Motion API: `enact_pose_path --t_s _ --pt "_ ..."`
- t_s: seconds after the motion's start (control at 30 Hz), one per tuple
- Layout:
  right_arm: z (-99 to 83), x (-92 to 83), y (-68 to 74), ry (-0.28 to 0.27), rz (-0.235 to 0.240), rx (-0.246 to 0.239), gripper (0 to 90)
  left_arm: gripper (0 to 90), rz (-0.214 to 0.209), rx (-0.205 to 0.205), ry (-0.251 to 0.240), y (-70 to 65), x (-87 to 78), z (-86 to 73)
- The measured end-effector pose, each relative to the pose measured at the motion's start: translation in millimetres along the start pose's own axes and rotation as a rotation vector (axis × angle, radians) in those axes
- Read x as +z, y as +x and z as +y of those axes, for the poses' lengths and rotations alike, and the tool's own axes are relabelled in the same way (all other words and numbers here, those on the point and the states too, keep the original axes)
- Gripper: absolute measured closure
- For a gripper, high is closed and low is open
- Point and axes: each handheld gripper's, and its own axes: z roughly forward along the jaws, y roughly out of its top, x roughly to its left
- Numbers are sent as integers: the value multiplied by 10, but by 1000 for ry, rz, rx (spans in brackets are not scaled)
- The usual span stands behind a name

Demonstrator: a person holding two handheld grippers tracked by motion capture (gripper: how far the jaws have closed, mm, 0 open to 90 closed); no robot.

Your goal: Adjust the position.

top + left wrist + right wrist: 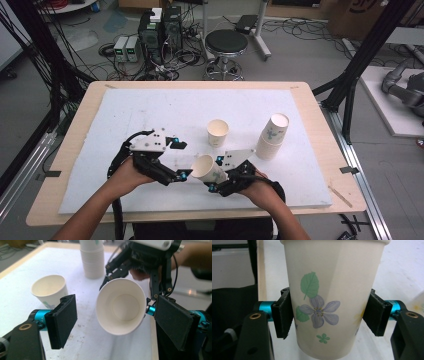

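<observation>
Flowers on the paper cup (332,302) face the right tool (329,315) clamping it, while the left tool (112,322) gapes wide.

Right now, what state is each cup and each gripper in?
Flowered paper cup: clamped between the right gripper's pads, tipped with its empty mouth toward the left gripper.
Loose paper cup: upright on the white mat, empty, untouched.
Stack of paper cups: nested, leaning, standing on the mat.
Right gripper: shut on the flowered cup.
Left gripper: jaws open, nothing between them.
</observation>
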Motion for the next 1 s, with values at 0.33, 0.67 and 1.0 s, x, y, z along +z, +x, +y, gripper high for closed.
enact_pose_path --t_s 0.33,0.67,1.0 --pt "-186 -184 -62 -146 -53 81 325 182 117 -122 -168 46 -185 -407" --pt "-294 -283 -90 -267 -87 121 325 182 199 -194 -230 51 -206 -754" --pt "-396 -342 -102 -338 -111 163 325 182 284 -225 -262 76 -229 -1002"
